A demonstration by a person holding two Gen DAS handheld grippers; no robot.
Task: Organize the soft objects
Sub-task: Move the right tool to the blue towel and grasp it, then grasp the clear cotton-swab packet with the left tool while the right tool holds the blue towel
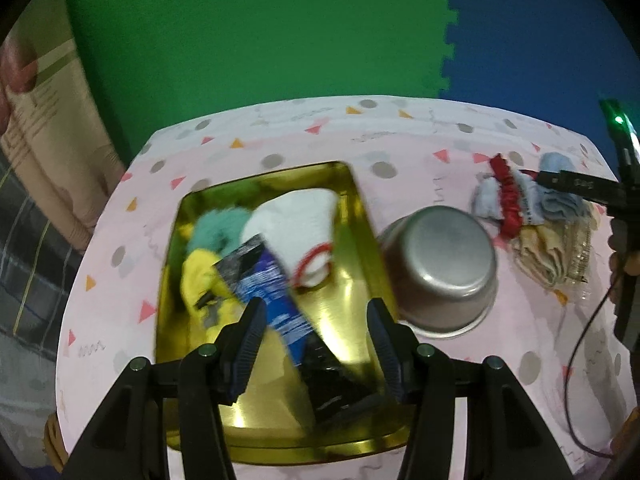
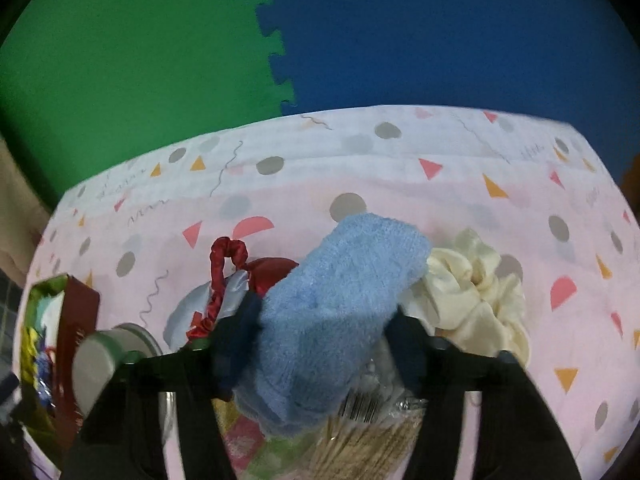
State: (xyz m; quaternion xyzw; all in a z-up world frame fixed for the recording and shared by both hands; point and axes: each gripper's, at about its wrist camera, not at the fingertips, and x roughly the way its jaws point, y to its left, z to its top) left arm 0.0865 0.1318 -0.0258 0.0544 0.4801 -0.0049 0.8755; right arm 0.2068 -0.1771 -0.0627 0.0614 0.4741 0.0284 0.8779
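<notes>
We have the right gripper (image 2: pixel 320 332) pinching the fluffy light-blue terry cloth (image 2: pixel 340 300) across its middle, one finger on each side and the cloth bulging out ahead of them. The shallow gold metal tray (image 1: pixel 362 216) is our landmark: it lies to the left of the pile this cloth comes from, with the upturned steel bowl (image 1: pixel 440 268) between the two.

The left gripper (image 1: pixel 316 344) hangs spread and empty above the near part of the tray. Inside the tray lie a white cloth with a red band (image 1: pixel 300 220), a teal fuzzy piece (image 1: pixel 218 228), a yellow cloth (image 1: pixel 198 276) and a blue-and-black packet (image 1: pixel 276 300).

To do this step well, we judge the grip should stay firm, since terry cloth squashes and can slip. A red satin scrunchie (image 2: pixel 218 280) and a cream satin scrunchie (image 2: pixel 472 296) touch the blue cloth, so we should lift straight up first, letting them fall free, then carry it over the bowl and open above a bare patch of the tray.
</notes>
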